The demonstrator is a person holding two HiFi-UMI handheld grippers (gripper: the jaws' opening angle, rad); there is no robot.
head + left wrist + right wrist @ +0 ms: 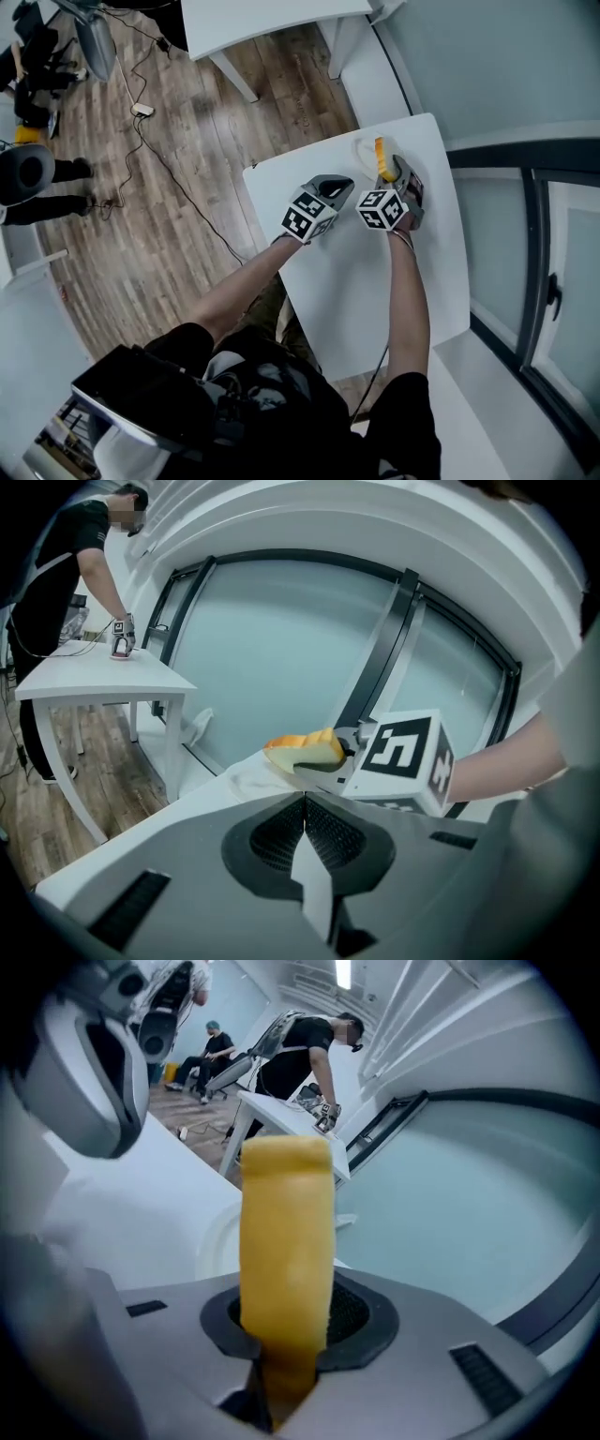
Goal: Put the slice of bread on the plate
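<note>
On the white surface, the left gripper sits just short of the plate, toward its left side. Its jaws are pressed together with nothing between them. The slice of bread stands on edge above the plate's right rim; whether it touches the plate cannot be told. The right gripper, at the plate's right, has its jaws clenched on the slice's lower end.

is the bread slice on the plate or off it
Off: the bread slice is pinched edge-up in the right hand-held gripper, clear of the white plate behind it.
</note>
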